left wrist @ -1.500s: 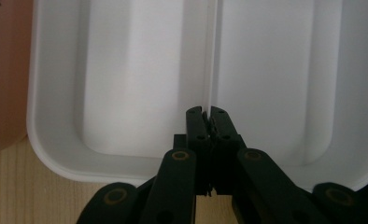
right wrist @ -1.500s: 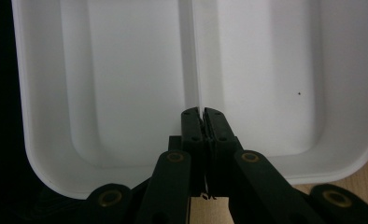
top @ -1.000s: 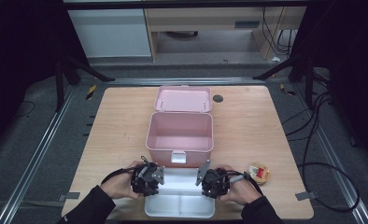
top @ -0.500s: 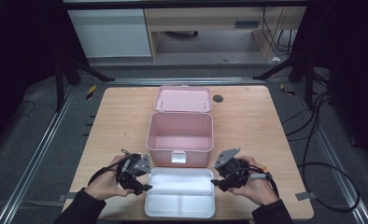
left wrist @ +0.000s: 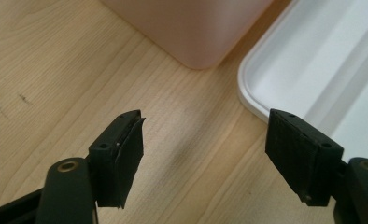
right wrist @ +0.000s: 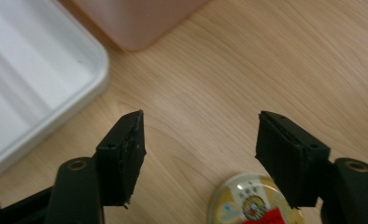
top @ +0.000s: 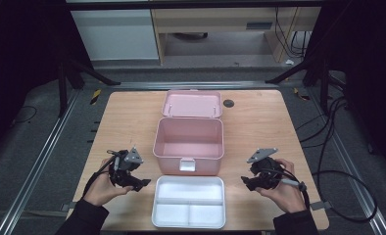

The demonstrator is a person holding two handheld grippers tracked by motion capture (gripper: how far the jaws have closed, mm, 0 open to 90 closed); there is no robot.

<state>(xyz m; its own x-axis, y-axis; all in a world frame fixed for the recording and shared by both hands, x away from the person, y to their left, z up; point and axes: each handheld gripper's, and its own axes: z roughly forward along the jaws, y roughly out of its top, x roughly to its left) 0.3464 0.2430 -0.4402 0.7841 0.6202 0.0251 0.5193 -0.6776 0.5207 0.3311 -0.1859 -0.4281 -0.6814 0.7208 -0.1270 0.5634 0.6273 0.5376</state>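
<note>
I hold one pair of tongs in each hand, both low over the wooden table [top: 122,117]. My left gripper [top: 141,184] is at the left of the white tray [top: 189,223], w/ its tips pointing toward the tray's left edge. In the left gripper view the jaws are wide apart, nothing between them, only bare wood under them; the tray's rounded corner [left wrist: 254,91] is just beside the right jaw.

My right gripper [top: 246,181] is at the right side of the tray, a bit apart from it. Its jaws are also spread wide and hold nothing. In the right gripper view a small round tin [right wrist: 252,203] w/ a yellow and red label lies on the wood, near the right jaw and partly behind it. I cannot read the label, too blurred.

The tray has compartments (one long, two smaller) and it looks empty. It lies in front of the pink box [top: 188,144], approx. touching its front wall w/ the latch. The box is open and its inside is empty. The pink lid [top: 191,104] lies flat behind it. A small dark round thing [top: 228,103] is on the table right of the lid.
</note>
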